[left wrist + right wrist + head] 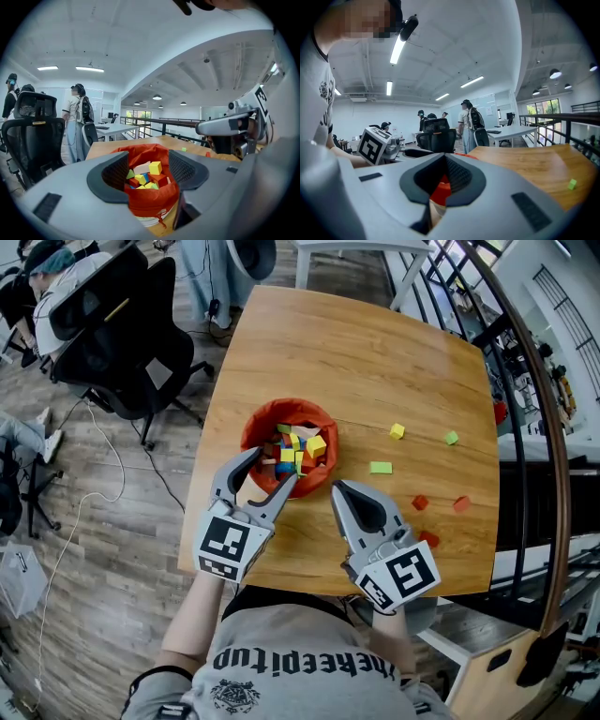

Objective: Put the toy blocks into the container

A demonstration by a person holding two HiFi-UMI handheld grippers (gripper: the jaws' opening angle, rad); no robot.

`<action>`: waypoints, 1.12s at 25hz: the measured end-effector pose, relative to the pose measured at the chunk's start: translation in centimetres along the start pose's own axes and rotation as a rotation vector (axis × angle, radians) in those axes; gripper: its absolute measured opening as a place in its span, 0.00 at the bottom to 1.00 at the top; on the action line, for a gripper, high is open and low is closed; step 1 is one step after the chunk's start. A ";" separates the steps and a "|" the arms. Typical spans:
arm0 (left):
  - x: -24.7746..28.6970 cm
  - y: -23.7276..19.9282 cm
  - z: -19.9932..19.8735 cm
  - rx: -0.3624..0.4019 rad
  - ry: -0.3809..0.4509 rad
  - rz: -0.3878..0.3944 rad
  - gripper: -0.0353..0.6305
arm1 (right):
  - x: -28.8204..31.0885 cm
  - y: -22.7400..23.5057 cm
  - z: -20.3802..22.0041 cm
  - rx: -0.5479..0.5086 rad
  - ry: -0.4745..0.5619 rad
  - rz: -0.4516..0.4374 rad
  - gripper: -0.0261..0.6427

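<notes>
Head view: the container (253, 427) is a round bowl lined with red-orange fabric. It sits mid-width on the table (375, 352), toward my edge, and is heaped with toy blocks (302, 450) in yellow, green, red and blue. More lie loose on the wood to its right: a yellow block (397, 431), a small green block (451, 438), a flat green block (381, 467) and three red blocks (420, 502). My left gripper (275, 468) has its jaws on the container's near-left rim. My right gripper (337, 488) points at the table just beside the container.

Left gripper view: jaws set wide, with the container's near side clamped between them and red fabric against both pads (115, 176). The block pile shows past the tips, with a white base under the fabric.

Right gripper view: jaws fully together, gripping nothing. A red sliver of the container shows through the slit. The small green block lies far right on the wood.
</notes>
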State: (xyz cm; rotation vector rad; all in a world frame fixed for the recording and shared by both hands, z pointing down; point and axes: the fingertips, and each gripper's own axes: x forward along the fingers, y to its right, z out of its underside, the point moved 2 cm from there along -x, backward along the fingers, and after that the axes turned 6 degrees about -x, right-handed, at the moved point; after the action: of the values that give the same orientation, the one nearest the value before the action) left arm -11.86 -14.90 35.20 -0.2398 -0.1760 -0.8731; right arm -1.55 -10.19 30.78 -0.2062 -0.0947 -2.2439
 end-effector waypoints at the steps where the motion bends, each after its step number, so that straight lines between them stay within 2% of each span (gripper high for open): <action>1: 0.0 0.0 0.0 -0.002 0.000 0.000 0.46 | 0.0 0.0 0.0 0.000 0.000 0.000 0.06; 6: -0.2 0.1 0.0 -0.008 0.008 0.004 0.45 | -0.1 -0.1 0.1 0.000 0.003 0.005 0.06; 12: -0.6 0.6 -0.5 0.017 0.021 0.002 0.17 | -0.6 -0.2 -0.1 -0.003 0.006 0.020 0.06; 14: -0.6 0.9 -0.7 0.022 0.029 0.016 0.11 | -0.9 -0.1 -0.1 -0.003 0.007 0.031 0.06; 19: -0.1 2.5 -1.1 0.023 0.029 0.101 0.08 | -1.8 0.3 0.1 -0.001 0.006 0.071 0.06; 28: 1.2 7.5 -1.9 0.072 0.018 0.265 0.07 | -4.9 1.4 0.4 0.014 0.002 0.178 0.06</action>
State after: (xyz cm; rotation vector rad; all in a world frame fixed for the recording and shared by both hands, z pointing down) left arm -5.21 -11.69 32.67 -0.1825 -0.1546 -0.6047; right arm 2.63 -7.25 30.29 -0.1963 -0.0877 -2.0654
